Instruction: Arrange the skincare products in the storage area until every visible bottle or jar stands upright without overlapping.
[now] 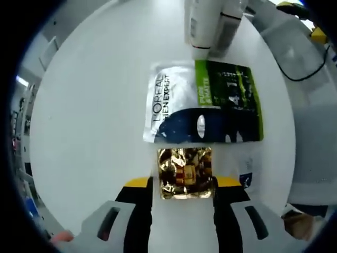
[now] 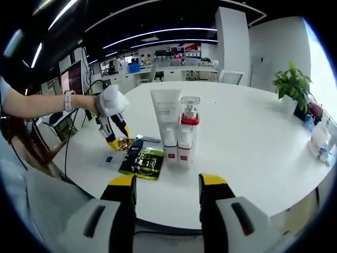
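My left gripper points down at the table and is open, its yellow-tipped jaws flanking a gold foil packet that lies flat. Just beyond it lies a flat green, white and navy L'Oreal Men Expert sachet. Further on stand white bottles. In the right gripper view a white tube, a pump bottle with a red band and two small white bottles with red bases stand upright together. The sachet and gold packet lie to their left under the left gripper. My right gripper is open and holds nothing.
Everything sits on a large round white table. A small blue-and-white sachet lies near the table's edge by the person's arm. A potted plant stands at the far right. Office desks and monitors fill the background.
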Available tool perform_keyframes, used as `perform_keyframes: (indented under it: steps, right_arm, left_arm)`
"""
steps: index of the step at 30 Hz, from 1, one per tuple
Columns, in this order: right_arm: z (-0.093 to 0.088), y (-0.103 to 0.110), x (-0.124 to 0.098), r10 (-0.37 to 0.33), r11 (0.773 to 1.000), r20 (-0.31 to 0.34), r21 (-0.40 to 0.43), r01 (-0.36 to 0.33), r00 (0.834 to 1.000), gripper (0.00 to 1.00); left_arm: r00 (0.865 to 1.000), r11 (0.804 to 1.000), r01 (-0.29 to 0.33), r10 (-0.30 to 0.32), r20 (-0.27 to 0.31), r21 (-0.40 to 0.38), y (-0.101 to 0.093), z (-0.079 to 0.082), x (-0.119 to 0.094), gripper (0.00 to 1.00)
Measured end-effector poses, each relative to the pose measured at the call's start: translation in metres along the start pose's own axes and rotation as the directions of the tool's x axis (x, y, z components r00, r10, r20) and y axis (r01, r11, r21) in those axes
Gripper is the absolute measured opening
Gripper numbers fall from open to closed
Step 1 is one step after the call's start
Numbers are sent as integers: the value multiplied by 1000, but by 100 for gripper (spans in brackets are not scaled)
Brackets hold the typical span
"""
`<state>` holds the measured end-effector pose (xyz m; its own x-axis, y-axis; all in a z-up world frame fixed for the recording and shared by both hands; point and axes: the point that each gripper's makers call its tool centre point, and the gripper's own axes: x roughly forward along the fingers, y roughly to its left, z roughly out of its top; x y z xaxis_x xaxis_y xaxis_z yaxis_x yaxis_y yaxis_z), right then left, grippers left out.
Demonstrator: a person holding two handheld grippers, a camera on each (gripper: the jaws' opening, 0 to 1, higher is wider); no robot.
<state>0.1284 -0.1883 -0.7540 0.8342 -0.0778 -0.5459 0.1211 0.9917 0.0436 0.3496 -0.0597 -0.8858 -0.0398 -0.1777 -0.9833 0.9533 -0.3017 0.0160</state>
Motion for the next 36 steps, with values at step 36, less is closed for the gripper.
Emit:
perform_keyframes:
  steps: [36]
  right_arm:
    - [6,11,3,54,997,-4,-54,-54,999,47]
  left_arm:
    - [976,989,-88,110,186,-121,-24,3,-60,47]
